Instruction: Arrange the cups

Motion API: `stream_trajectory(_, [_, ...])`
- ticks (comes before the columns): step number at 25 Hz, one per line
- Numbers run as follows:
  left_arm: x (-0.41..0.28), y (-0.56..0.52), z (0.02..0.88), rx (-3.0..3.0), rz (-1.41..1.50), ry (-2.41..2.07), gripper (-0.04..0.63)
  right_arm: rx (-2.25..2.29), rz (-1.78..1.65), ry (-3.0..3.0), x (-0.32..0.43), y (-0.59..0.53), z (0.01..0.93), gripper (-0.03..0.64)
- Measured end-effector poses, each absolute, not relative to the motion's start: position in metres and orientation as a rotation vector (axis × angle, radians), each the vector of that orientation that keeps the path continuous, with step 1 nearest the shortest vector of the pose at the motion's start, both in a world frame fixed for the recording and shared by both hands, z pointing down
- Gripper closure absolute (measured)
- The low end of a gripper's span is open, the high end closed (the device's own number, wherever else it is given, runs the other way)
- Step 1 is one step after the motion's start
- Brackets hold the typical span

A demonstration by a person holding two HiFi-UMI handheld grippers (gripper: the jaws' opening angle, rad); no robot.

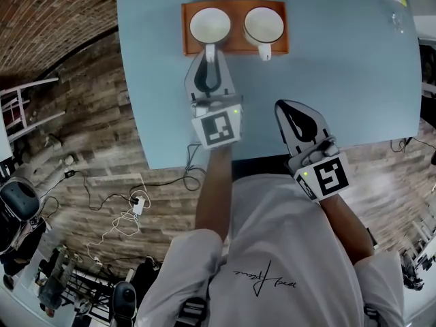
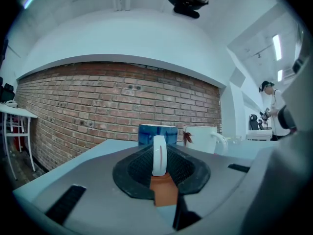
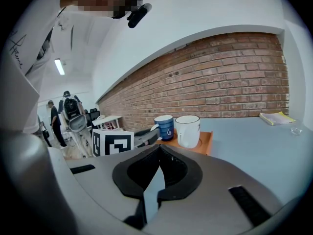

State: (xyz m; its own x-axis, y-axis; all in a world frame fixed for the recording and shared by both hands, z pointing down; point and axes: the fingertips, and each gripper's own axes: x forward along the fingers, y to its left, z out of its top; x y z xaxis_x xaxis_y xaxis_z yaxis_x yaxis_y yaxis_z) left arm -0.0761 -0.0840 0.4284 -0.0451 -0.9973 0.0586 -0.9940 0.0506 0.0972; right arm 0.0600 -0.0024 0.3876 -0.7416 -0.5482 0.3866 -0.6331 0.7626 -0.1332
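My left gripper (image 1: 208,58) is clamped on the handle (image 2: 159,154) of the blue cup (image 2: 146,133), on the far tray (image 1: 236,43), left of the white cup (image 1: 263,23). My right gripper (image 1: 286,107) rests closed and empty, near right. I judge I'm repositioning this cup; next comes a level lift.

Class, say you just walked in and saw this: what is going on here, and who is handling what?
A person works at a light blue table with a handheld gripper in each hand. The left gripper is closed on the handle of the blue cup, which stands upright on an orange tray beside a white cup. The right gripper is shut and empty, nearer the person and apart from the tray.
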Motion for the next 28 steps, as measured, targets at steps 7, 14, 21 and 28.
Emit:
stream_trajectory(7, [-0.074,-0.084,0.425,2.08,-0.056,-2.203,0.534,0.911,0.375,-2.626,0.061,-0.003,0.388,0.595])
stream_trajectory(14, [-0.072,-0.084,0.427,2.114,-0.048,-2.177,0.5,0.916,0.379,-2.614,0.06,-0.002,0.391,0.595])
stream_trajectory(21, [-0.074,-0.079,0.429,2.124,-0.023,-2.141,0.457,0.925,0.382,-2.619,0.057,-0.002,0.388,0.595])
stream_trajectory(28, [-0.071,-0.065,0.43,2.183,0.029,-2.057,0.457,0.964,0.391,-2.632,0.054,-0.002,0.382,0.595])
